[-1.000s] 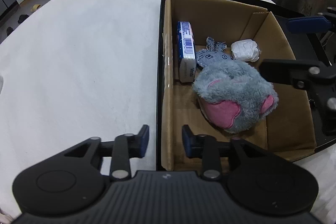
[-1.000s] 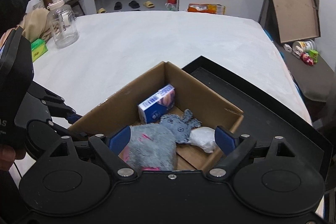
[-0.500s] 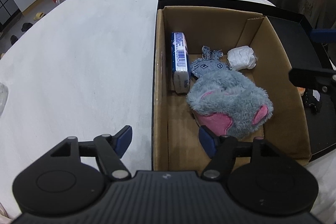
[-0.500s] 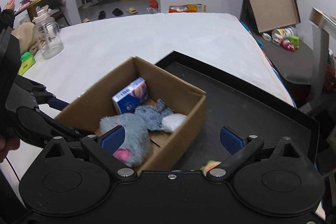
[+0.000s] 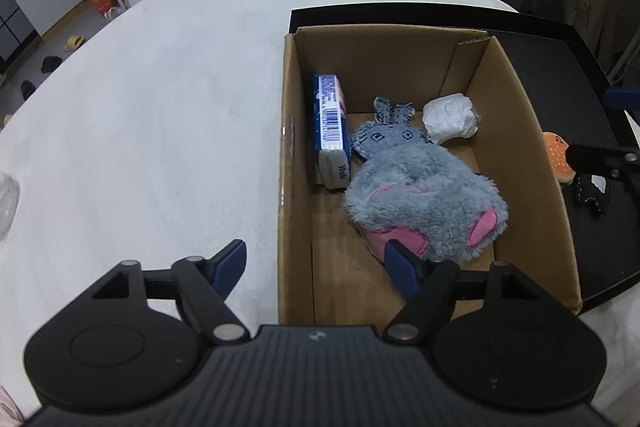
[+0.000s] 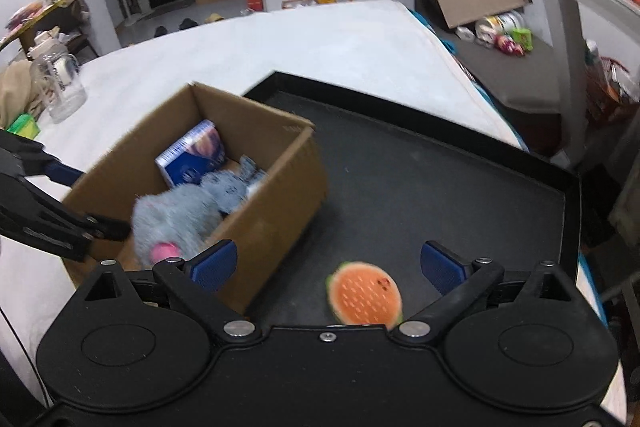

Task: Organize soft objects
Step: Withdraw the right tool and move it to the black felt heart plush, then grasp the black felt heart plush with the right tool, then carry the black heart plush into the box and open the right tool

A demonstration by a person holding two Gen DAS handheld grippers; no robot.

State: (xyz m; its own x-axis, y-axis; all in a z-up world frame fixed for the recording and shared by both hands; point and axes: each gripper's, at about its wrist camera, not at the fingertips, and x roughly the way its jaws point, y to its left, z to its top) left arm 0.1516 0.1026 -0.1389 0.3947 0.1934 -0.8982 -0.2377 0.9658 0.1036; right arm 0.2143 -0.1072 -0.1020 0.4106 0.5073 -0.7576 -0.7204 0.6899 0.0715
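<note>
The left gripper (image 5: 316,263) tilts steeply down astride the cardboard box (image 5: 516,115) wall, jaws just widened, empty; the right gripper (image 6: 328,263) gapes over the burger toy (image 6: 365,294).

grippers: both spread, nothing held

left gripper (image 5: 316,261) tilted steeply down, jaws just been opening, now well apart. left blue pad (image 5: 229,263) out over the white surface, right one low inside the cardboard box (image 5: 294,187), just at the grey plush (image 5: 424,199), no squeeze on it. seen again in the right wrist view at far left (image 6: 84,199), black linkage and blue tip reaching over the box wall. right gripper (image 6: 328,263) angled down less steeply, jaws very wide, just been opening a little more, nothing pinched between. blue pads (image 6: 212,263) clear of everything, burger plush (image 6: 364,293) below the gap, untouched. right gripper's finger also visible at right edge of left wrist view (image 5: 600,157). no hand in view.
</note>
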